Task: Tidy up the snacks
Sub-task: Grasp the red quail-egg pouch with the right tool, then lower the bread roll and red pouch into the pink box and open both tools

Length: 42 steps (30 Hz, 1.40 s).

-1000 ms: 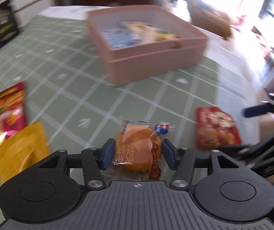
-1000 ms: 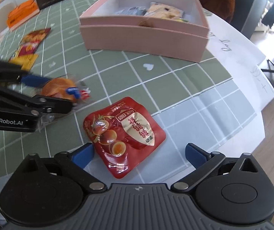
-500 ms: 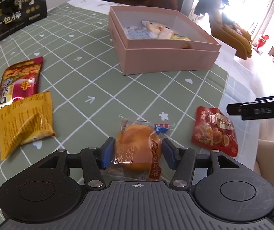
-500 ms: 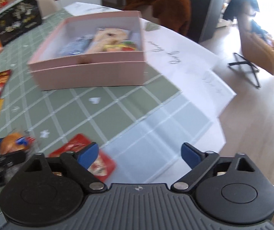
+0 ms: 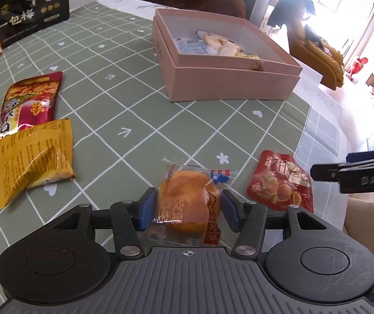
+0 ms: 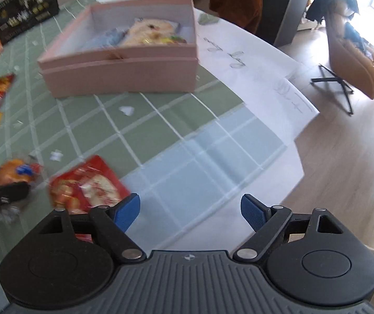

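My left claw (image 5: 188, 209) pinches the bun (image 5: 187, 201) for the pink box (image 5: 228, 86) beyond; my right claw (image 6: 189, 210), nothing between its jaws, is closing.

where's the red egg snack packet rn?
Left wrist view: the red packet lies flat on the green tablecloth near its right edge, just right of the wrapped bun between the left gripper's fingers.
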Motion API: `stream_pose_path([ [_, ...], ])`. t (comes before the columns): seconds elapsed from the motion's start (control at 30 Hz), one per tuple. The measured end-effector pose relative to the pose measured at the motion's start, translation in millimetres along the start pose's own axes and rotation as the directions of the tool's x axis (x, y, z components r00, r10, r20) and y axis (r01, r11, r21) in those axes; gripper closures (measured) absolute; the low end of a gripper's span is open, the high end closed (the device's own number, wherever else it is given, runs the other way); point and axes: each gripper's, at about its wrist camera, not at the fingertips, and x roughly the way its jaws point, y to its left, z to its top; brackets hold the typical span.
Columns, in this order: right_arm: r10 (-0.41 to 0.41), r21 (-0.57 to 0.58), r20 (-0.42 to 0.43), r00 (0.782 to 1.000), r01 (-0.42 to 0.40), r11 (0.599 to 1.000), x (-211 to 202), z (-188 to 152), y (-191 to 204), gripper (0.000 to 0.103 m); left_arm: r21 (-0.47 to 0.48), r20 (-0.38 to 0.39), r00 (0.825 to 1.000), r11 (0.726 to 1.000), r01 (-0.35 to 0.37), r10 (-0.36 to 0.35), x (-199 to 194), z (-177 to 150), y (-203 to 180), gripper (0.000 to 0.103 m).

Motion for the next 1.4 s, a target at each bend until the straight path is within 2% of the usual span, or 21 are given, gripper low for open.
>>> stream_pose_path([
  [0.13, 0.123, -0.032, 0.024, 0.992, -0.123, 0.992, -15, 6, 14, 0.017, -0.005, -0.004, 1.000, 1.000, 0.000, 0.000, -1, -1, 1, 0.044],
  [0.23, 0.192, -0.110, -0.036, 0.981, -0.194, 0.975, -8, 6, 34, 0.017, -0.018, -0.004, 1.000, 1.000, 0.002, -0.002, -3, -2, 4, 0.044],
  [0.33, 0.169, -0.192, -0.078, 0.983, -0.181, 0.965, 8, 2, 54, 0.016, -0.024, -0.001, 1.000, 1.000, 0.002, -0.002, -4, -3, 5, 0.044],
  [0.47, 0.144, -0.221, -0.067, 0.987, -0.156, 0.963, 18, 7, 65, 0.015, -0.026, -0.001, 1.000, 1.000, 0.006, -0.006, -5, -4, 6, 0.044],
  [0.53, 0.148, -0.211, -0.067, 0.987, -0.159, 0.964, 23, 14, 66, 0.015, -0.023, 0.000, 1.000, 1.000, 0.005, -0.005, -4, -4, 6, 0.044],
  [0.6, 0.148, -0.203, -0.065, 0.987, -0.158, 0.966, 25, 20, 65, 0.020, -0.022, 0.001, 1.000, 1.000, 0.006, -0.006, -5, -4, 6, 0.044],
  [0.67, 0.150, -0.208, -0.056, 0.987, -0.159, 0.965, 24, 21, 64, 0.033, -0.020, 0.002, 1.000, 1.000, 0.007, -0.007, -4, -4, 6, 0.044],
  [1.07, 0.138, -0.130, -0.043, 0.990, -0.142, 0.981, 19, 21, 45, 0.034, 0.059, 0.006, 0.999, 0.998, -0.032, 0.032, -1, -6, -6, 0.041],
  [1.13, 0.150, -0.110, -0.037, 0.988, -0.153, 0.982, 15, 22, 41, 0.034, 0.027, 0.007, 1.000, 0.999, -0.026, 0.025, -2, -4, -3, 0.044],
  [1.23, 0.174, -0.089, -0.016, 0.985, -0.175, 0.980, 8, 26, 36, 0.035, -0.051, 0.007, 1.000, 0.998, 0.024, -0.023, -3, 0, 6, 0.045],
  [1.33, 0.195, -0.067, 0.016, 0.981, -0.193, 0.979, -3, 33, 30, 0.035, -0.061, 0.038, 0.999, 0.998, 0.028, -0.025, -9, 11, 5, 0.046],
  [1.37, 0.205, -0.059, 0.028, 0.978, -0.203, 0.977, -7, 37, 27, 0.035, -0.063, 0.051, 0.998, 0.997, 0.037, -0.033, -13, 17, 4, 0.048],
  [1.4, 0.218, -0.051, 0.044, 0.975, -0.216, 0.975, -13, 42, 23, 0.035, -0.061, 0.074, 0.996, 0.997, 0.048, -0.044, -18, 27, 3, 0.057],
])
